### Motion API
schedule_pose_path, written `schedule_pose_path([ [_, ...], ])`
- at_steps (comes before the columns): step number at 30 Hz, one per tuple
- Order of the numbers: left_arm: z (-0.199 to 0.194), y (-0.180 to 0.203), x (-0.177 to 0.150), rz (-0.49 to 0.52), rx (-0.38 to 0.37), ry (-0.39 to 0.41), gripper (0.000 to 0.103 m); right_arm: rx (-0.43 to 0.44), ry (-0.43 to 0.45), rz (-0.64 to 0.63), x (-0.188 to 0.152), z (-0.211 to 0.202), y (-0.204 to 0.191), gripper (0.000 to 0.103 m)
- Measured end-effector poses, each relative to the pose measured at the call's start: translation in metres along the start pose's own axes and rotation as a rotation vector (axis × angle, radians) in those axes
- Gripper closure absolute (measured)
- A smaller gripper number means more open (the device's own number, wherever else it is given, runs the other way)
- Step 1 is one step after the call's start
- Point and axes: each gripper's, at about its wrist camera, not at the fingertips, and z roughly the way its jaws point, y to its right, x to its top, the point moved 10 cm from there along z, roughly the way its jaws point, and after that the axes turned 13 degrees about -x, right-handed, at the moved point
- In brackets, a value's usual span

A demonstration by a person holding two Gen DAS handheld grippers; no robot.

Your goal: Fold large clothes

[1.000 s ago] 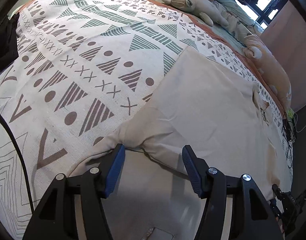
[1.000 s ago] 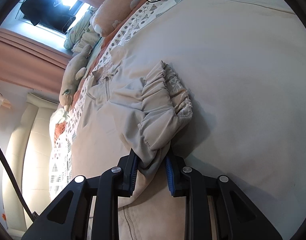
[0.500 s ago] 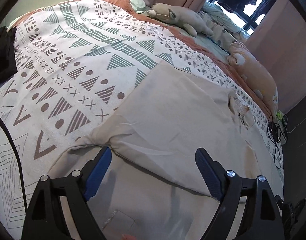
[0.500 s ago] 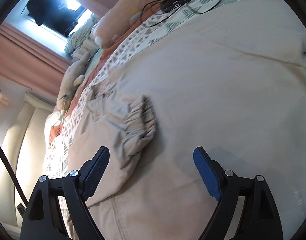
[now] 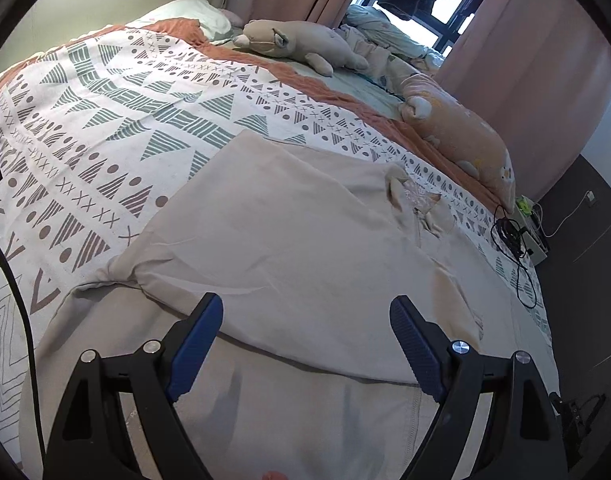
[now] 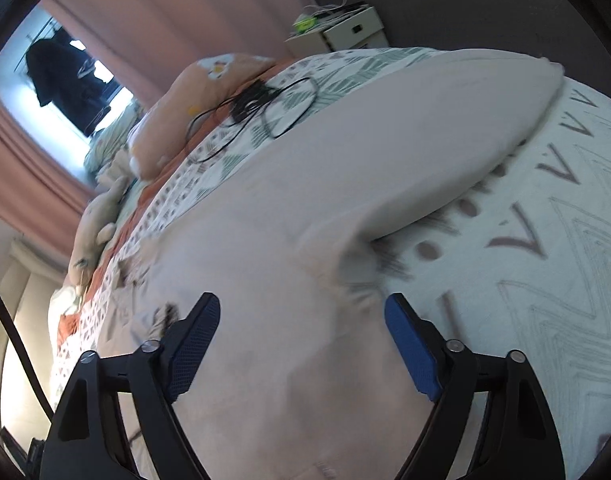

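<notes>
A large beige garment (image 5: 289, 240) lies spread on the patterned bedspread (image 5: 105, 128), with one sleeve folded across its body. Its collar (image 5: 417, 208) points to the far side. My left gripper (image 5: 305, 340) is open and empty, just above the garment's folded edge. In the right wrist view the same garment (image 6: 345, 168) fills the middle, with its right sleeve (image 6: 485, 120) stretched out flat. My right gripper (image 6: 301, 336) is open and empty, above the garment near the sleeve's armpit. That view is motion-blurred.
Plush toys (image 5: 301, 44) and a peach pillow (image 5: 465, 140) lie along the bed's far side. A black cable with charger (image 6: 257, 104) rests on the bedspread. A white bedside box (image 6: 345, 32) stands past the bed. Pink curtains (image 5: 537, 48) hang by the window.
My right gripper opened and let go of the sleeve cuff, then swung right toward the other sleeve. My left gripper opened wider and pulled back and up from the garment.
</notes>
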Motion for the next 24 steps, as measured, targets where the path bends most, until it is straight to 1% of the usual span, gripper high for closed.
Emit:
schedule_pose_path([
  [1, 0.001, 0.005, -0.002, 0.009, -0.010, -0.002, 0.016, -0.003, 0.008, 0.021, 0.002, -0.001, 0.008, 0.031],
  [5, 0.011, 0.019, -0.010, 0.035, -0.032, -0.032, 0.016, -0.025, 0.052, 0.100, 0.019, -0.008, 0.044, 0.038],
  [8, 0.017, 0.021, -0.015, 0.039, -0.029, -0.049, 0.016, -0.021, 0.060, 0.159, 0.025, -0.009, 0.064, 0.050],
  [10, 0.020, 0.024, -0.017, 0.045, -0.027, -0.059, 0.016, -0.012, 0.050, 0.194, 0.023, -0.004, 0.073, 0.061],
  [12, 0.022, 0.025, -0.019, 0.051, -0.024, -0.064, 0.016, -0.008, 0.049, 0.224, 0.023, 0.003, 0.078, 0.069],
  [18, 0.027, 0.026, -0.022, 0.050, -0.022, -0.079, 0.016, -0.016, 0.010, 0.238, 0.027, 0.026, 0.084, 0.069],
  [23, 0.028, 0.023, -0.021, 0.044, -0.018, -0.082, 0.016, -0.022, 0.010, 0.242, 0.040, 0.035, 0.087, 0.069],
  [24, 0.028, 0.023, -0.022, 0.044, -0.019, -0.082, 0.016, -0.024, 0.011, 0.235, 0.041, 0.038, 0.086, 0.071],
])
